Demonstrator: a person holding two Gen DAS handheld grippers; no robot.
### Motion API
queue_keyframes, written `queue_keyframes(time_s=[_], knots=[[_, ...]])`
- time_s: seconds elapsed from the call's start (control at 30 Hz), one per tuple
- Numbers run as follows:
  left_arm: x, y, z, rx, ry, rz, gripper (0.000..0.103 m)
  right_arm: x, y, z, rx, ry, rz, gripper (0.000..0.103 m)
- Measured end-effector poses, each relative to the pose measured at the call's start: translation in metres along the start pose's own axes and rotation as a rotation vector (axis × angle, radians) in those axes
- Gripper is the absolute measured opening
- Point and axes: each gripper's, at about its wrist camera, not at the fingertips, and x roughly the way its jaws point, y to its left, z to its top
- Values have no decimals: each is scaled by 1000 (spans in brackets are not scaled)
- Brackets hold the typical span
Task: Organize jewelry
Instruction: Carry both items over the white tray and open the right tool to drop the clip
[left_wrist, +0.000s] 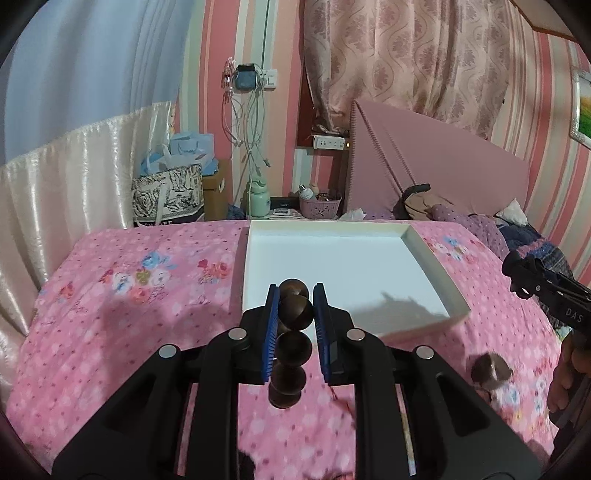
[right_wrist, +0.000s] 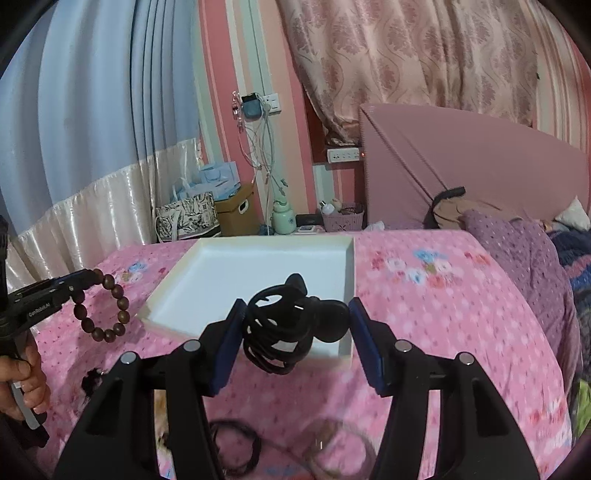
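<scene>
My left gripper (left_wrist: 295, 306) is shut on a brown wooden bead bracelet (left_wrist: 291, 343), held above the pink bedspread just in front of the white tray (left_wrist: 436, 266). From the right wrist view the bracelet (right_wrist: 107, 306) hangs from the left gripper (right_wrist: 86, 277) left of the tray (right_wrist: 162, 291). My right gripper (right_wrist: 295, 317) is shut on a black coiled hair tie with a black oval piece (right_wrist: 288, 328), held over the tray's near edge. The right gripper also shows at the right edge of the left wrist view (left_wrist: 517, 273).
A blurred brown item (left_wrist: 491, 369) lies on the bedspread to the right. A black hair band (right_wrist: 236, 446) and a thin ring-shaped piece (right_wrist: 340, 446) lie below the right gripper. A small dark item (right_wrist: 90, 384) lies at left. Bags, a bottle and a basket stand behind the bed.
</scene>
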Motion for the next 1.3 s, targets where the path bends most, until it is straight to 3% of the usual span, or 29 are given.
queue_keyframes(time_s=[0.3,0.57,1.07,1.3], knots=[[52,13,18,-39,9,-25,17,74,-4,6,9,83,-25,57],[91,21,2,-84,47,-32,17,117,1,-12,-65,187,-83,57],[130,-11,-21,-25,148,-93,17,133,4,-23,-112,277,-128,57],[143,-18,-30,-19,198,-79,18,138,3,-26,-118,304,-141,57]])
